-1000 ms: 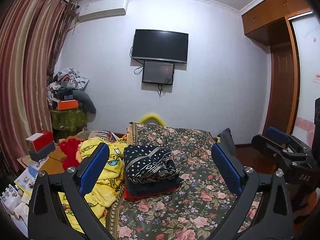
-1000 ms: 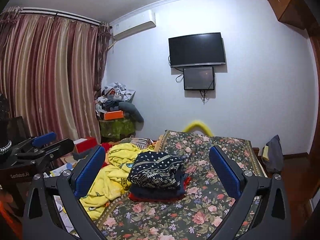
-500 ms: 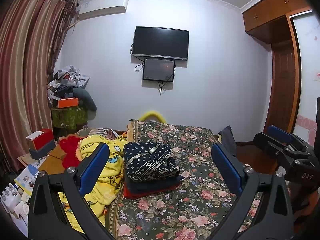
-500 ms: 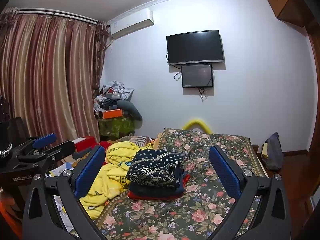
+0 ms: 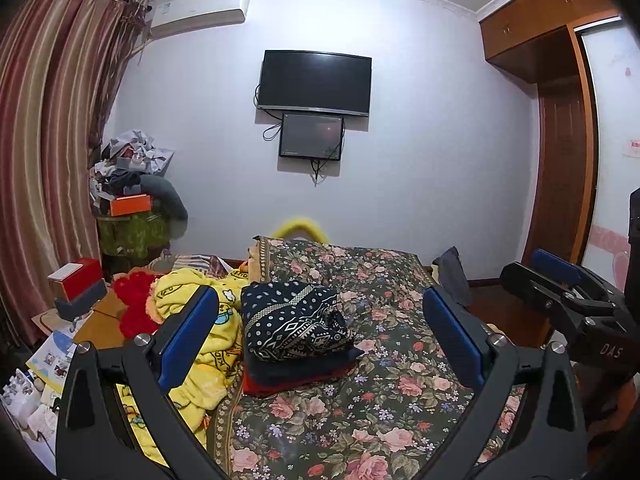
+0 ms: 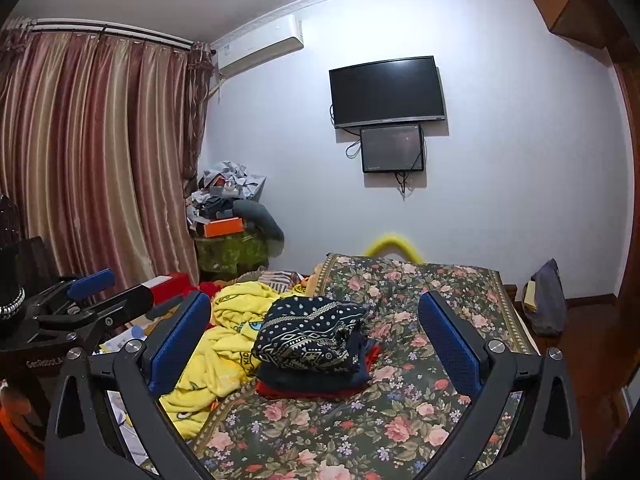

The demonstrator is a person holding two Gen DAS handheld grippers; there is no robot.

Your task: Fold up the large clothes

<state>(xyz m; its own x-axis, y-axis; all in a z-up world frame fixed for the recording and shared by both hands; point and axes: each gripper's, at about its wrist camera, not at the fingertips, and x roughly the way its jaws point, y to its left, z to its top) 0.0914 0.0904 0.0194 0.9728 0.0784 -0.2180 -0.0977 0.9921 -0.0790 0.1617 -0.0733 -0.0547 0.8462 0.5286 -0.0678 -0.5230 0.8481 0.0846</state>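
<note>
Patterned knit stack (image 5: 294, 322) on floral bedspread (image 5: 384, 404)

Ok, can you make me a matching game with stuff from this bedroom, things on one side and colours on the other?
Things:
1. crumpled blanket
2. top folded garment
3. box on the corner pile
4. gripper pads

Colours:
A. orange
B. blue
C. yellow
D. dark navy with white pattern

Pairs: 1-C, 2-D, 3-A, 4-B
</note>
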